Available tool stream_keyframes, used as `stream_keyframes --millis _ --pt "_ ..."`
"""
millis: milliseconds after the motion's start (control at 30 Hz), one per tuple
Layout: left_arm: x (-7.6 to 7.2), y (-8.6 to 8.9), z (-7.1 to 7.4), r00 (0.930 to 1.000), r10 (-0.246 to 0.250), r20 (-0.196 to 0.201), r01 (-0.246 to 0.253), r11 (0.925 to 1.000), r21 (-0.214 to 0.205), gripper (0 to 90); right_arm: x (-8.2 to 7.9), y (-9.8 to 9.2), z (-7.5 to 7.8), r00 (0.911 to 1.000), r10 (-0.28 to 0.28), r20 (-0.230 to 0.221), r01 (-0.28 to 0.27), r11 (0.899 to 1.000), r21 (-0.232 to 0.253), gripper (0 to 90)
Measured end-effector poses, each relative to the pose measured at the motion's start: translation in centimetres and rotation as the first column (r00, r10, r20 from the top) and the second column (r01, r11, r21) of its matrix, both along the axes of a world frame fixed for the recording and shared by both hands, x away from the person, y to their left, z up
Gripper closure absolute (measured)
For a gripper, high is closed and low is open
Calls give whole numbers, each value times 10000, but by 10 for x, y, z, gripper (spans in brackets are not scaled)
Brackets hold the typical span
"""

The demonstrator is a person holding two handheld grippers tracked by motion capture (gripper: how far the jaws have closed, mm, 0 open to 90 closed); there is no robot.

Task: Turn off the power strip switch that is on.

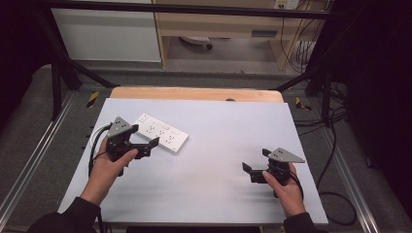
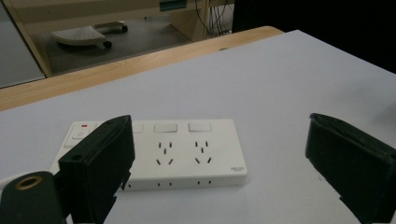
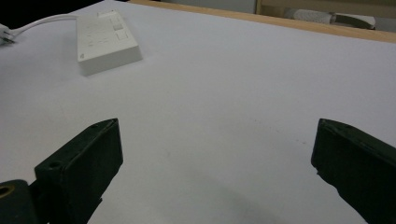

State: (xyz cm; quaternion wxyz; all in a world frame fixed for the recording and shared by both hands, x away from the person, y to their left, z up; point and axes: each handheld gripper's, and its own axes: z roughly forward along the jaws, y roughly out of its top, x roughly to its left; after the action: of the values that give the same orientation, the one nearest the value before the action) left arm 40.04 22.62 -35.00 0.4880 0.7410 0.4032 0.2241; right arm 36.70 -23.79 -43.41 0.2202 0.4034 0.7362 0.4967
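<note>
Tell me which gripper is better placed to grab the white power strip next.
Probably left. The left gripper is open right beside the power strip, facing it. The right gripper, also open, sits far across the table.

A white plastic power strip [image 2: 159, 156] with a small red indicator lies on a pale grey table sheet [image 1: 218, 145], edged by light wood.

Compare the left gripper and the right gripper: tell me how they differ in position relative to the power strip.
The left gripper sits right beside the white power strip, its jaws aimed at it; the right gripper sits far from it, across the table, over bare surface. In the left gripper view the strip lies just ahead of the jaws; in the right gripper view it lies far off. Both are black, hand-held, and open.
</note>
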Motion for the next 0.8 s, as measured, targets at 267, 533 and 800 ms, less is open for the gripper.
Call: stream_keyframes --millis 267,533,800 --pt "12 0 6 9997 185 130 -186 9998 83 84 1 0 0 10000 34 -2 -34 10000 0 27" --pt "22 -3 9 9997 132 215 -138 9995 274 83 0 -1 0 10000 -17 -30 18 10000 57 27" --pt "31 -1 16 9993 229 287 -238 9993 285 81 0 1 0 10000 87 -3 -87 10000 -36 26"
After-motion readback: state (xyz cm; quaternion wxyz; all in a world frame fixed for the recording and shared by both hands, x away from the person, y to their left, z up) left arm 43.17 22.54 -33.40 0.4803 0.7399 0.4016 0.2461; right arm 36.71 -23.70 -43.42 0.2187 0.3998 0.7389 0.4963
